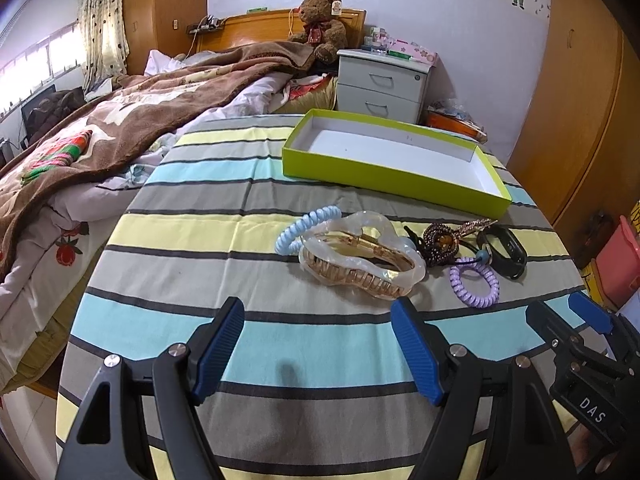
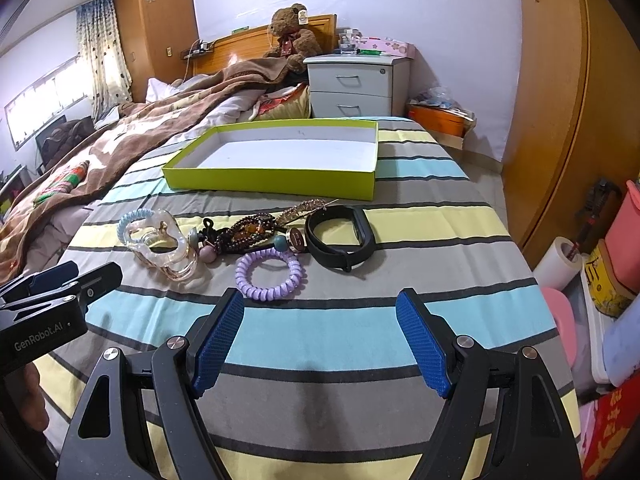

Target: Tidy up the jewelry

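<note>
Both tongs (image 1: pixel 318 320) (image 2: pixel 320 312) agape | hair claw (image 1: pixel 362 258) lengthwise left-right, teeth nearward

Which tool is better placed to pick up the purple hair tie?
Probably the right tool: the purple tie lies just ahead of its open jaws. The left tool faces the clip.

A striped cloth (image 2: pixel 340 332) covers the table, where the right gripper (image 2: pixel 320 340) hovers with its blue pads spread wide, nothing between them. Just ahead lies a purple coil tie (image 2: pixel 270 274), with a black band (image 2: pixel 340 238) to its right, beads (image 2: pixel 244 234) behind it and a clear claw clip (image 2: pixel 162 246) resting on a blue coil tie (image 2: pixel 134 218) to the left. Beyond them sits an open green box (image 2: pixel 272 182). The left gripper (image 2: pixel 52 280) shows at the left edge.
</note>
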Available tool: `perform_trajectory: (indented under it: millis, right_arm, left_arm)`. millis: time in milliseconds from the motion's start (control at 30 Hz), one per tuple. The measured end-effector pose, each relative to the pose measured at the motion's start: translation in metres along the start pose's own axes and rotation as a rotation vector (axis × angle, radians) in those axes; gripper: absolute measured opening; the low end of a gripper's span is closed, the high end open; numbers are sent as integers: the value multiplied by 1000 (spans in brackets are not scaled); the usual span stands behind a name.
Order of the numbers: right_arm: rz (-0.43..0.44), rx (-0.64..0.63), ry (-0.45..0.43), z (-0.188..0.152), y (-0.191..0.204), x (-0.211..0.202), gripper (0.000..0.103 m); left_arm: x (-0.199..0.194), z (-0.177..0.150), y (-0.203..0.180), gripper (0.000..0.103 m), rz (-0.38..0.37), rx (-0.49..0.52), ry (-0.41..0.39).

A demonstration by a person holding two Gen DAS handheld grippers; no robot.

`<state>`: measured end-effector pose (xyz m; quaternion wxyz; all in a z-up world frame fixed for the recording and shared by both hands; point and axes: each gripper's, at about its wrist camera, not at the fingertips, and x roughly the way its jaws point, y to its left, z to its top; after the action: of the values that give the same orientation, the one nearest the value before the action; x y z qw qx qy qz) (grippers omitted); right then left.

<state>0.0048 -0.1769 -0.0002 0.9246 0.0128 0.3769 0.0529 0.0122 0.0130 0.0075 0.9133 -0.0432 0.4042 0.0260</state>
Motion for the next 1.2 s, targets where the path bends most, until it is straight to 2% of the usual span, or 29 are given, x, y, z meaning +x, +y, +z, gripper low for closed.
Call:
perform_trajectory:
  millis: [733, 1200]
  right_arm:
    - [5, -2, -7, 4, 2, -3, 78]
    - [3, -2, -9, 5, 3, -4, 78]
  left_arm:
    - [-1, -1, -4, 78, -9, 34, 24]
    - [-4, 1, 1, 77, -25, 7, 11]
